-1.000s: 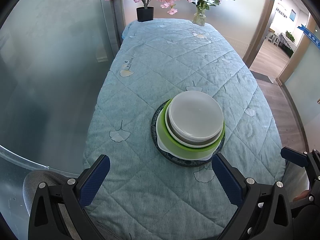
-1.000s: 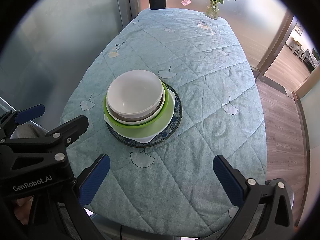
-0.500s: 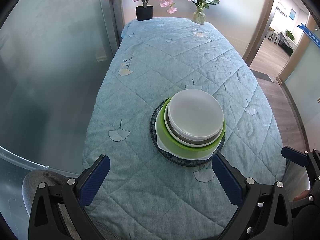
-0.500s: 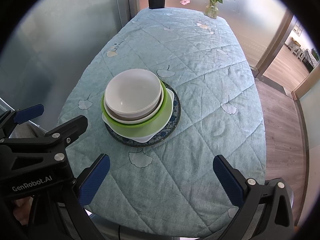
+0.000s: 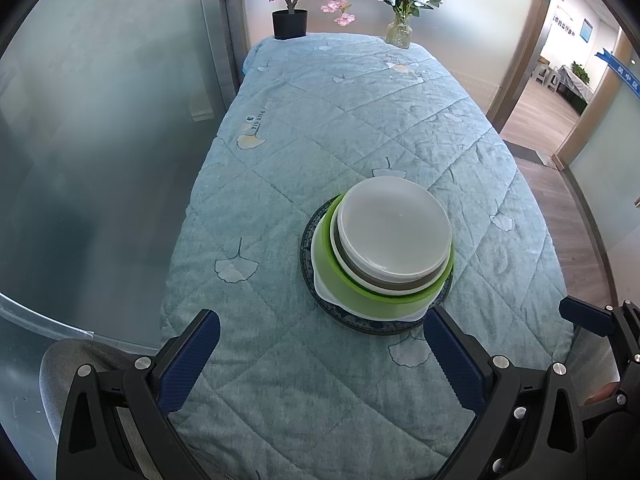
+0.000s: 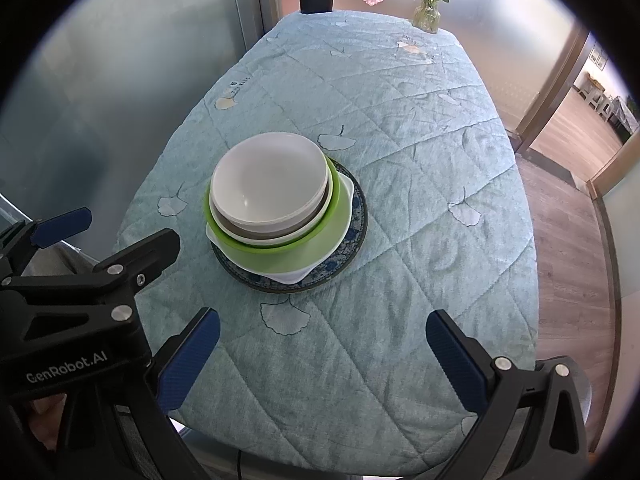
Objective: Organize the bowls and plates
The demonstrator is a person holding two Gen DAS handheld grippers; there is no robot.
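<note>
One stack of dishes stands near the front middle of the table. On top sits a white bowl (image 5: pixel 394 226) (image 6: pixel 268 182), nested in a grey-rimmed bowl (image 6: pixel 264 234), then a green bowl (image 5: pixel 360 290) (image 6: pixel 280 254). Under them lie a white plate (image 6: pixel 290 275) and a dark blue patterned plate (image 5: pixel 316 304) (image 6: pixel 352 236). My left gripper (image 5: pixel 320 354) hangs open over the front edge, just short of the stack. My right gripper (image 6: pixel 322 354) is open too, nearer than the stack and to its right. Both hold nothing.
A light blue quilted cloth (image 5: pixel 340 128) covers the table. A black pot of pink blossoms (image 5: pixel 290 24) and a glass vase of flowers (image 5: pixel 398 34) stand at the far end. A frosted glass wall runs along the left. Wooden floor and a doorway lie right.
Both views have drifted slightly, so the stack sits a little lower and further left in the right wrist view. Both grippers stay open; the dishes have not moved.
</note>
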